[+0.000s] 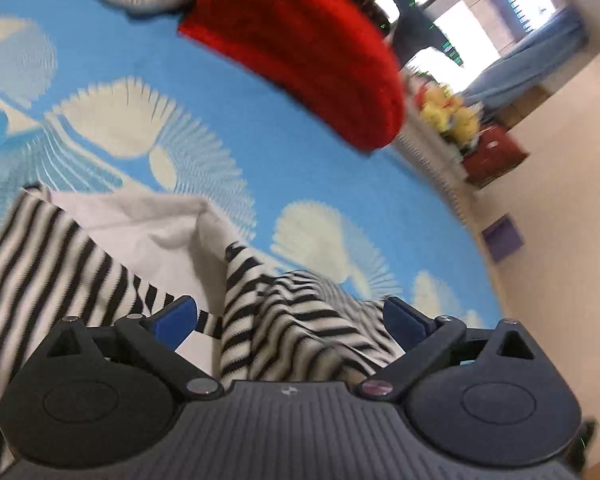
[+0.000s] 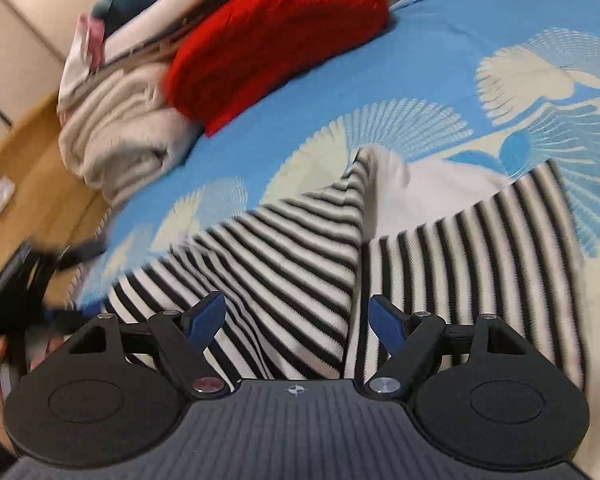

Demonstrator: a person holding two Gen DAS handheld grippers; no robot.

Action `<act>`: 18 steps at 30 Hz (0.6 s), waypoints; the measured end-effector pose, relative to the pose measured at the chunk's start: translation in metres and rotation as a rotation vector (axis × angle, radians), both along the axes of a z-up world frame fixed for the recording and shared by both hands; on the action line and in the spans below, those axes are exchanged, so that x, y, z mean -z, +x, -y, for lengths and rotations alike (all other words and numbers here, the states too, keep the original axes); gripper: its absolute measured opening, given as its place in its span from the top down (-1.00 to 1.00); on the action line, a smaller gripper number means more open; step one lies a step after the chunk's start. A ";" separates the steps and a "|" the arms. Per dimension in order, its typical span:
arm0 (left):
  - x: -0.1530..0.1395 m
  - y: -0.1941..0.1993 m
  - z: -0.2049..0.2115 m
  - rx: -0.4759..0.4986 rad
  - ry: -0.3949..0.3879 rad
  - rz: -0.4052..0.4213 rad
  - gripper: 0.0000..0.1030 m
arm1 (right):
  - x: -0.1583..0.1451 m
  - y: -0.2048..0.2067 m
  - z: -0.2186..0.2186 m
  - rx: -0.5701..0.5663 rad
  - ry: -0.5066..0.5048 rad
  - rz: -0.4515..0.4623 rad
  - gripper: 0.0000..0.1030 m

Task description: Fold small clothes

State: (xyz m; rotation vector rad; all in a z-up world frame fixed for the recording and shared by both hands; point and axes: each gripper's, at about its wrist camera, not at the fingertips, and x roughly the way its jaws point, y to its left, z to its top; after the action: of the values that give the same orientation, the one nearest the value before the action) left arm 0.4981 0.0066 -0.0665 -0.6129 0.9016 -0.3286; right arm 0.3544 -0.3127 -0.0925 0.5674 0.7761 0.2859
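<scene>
A black-and-white striped garment (image 1: 292,320) with a white inner part (image 1: 140,216) lies on a blue bedspread with white shell patterns (image 1: 240,120). My left gripper (image 1: 290,316) is open, its jaws wide apart, with a bunched fold of the striped cloth rising between them. In the right wrist view the same striped garment (image 2: 292,264) spreads out flat with a folded-over flap. My right gripper (image 2: 298,316) is open just above it, fingers either side of the flap's edge.
A red fuzzy folded garment (image 1: 312,48) lies at the far side of the bed, also in the right wrist view (image 2: 276,36). A stack of folded cream and white clothes (image 2: 120,136) sits beside it. The bed edge and floor (image 2: 28,184) are left.
</scene>
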 end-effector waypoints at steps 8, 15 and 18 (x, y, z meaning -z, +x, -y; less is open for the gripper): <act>0.041 0.068 0.016 0.059 -0.065 0.000 0.90 | 0.021 0.079 0.016 0.139 0.005 0.033 -0.53; 0.064 0.095 0.016 -0.004 0.163 0.068 0.98 | 0.038 0.116 0.000 0.192 -0.227 0.144 0.99; 0.076 0.089 0.003 0.010 0.129 0.060 0.91 | 0.054 0.115 -0.004 0.152 -0.306 0.110 0.98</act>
State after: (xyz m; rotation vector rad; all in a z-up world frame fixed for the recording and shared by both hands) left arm 0.5874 0.0034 -0.1430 -0.4777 0.8612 -0.2942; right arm 0.4691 -0.3091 -0.1469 0.3167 0.6508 0.0549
